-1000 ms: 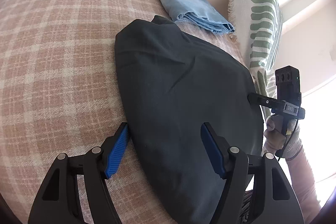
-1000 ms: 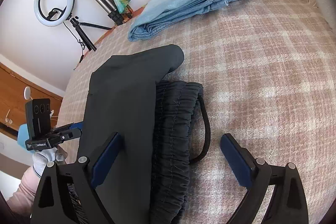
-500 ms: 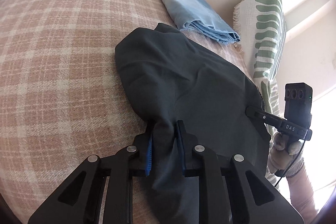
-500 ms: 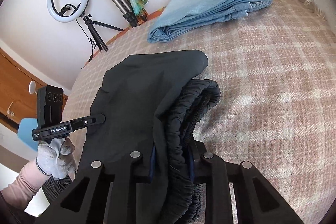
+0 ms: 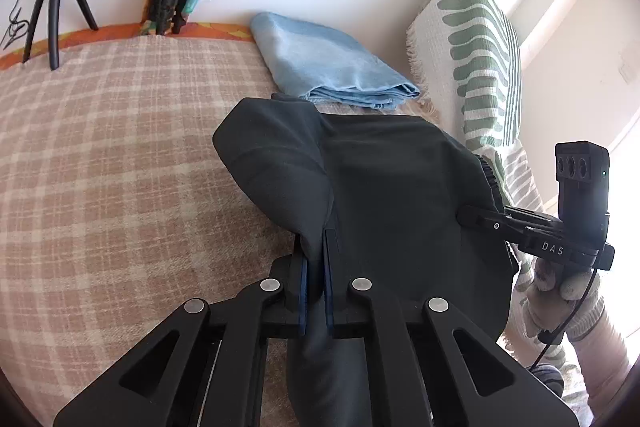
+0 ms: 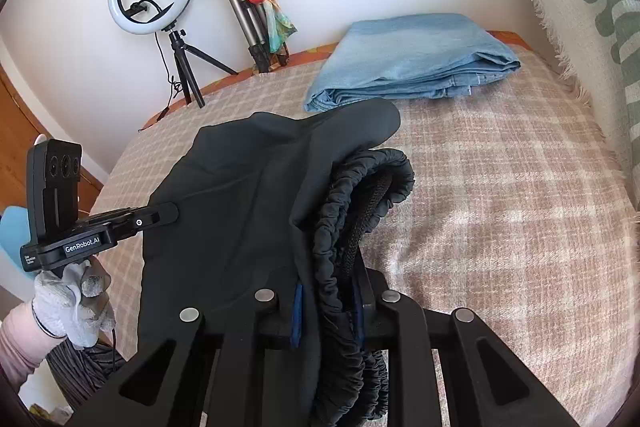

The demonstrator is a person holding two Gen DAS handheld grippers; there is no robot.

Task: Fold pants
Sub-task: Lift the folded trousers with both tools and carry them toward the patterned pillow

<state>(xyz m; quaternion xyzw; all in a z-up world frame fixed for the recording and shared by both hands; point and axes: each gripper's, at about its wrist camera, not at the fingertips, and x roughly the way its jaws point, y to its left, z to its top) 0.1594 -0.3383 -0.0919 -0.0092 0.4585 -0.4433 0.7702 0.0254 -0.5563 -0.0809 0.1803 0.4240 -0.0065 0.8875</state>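
"GenRobot.AI" on left gripper (image 6: 170,213), "DAS" on right gripper (image 5: 466,217)

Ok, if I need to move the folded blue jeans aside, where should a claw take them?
Grip the folded blue jeans at the thick stacked fold edge facing the dark pants, coming in low from that near side; the layers bunch there, so one pinch takes them all.

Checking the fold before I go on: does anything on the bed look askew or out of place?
Nothing stands out. The dark pants are pinched by the left gripper and right gripper; the folded jeans lie tidy behind.
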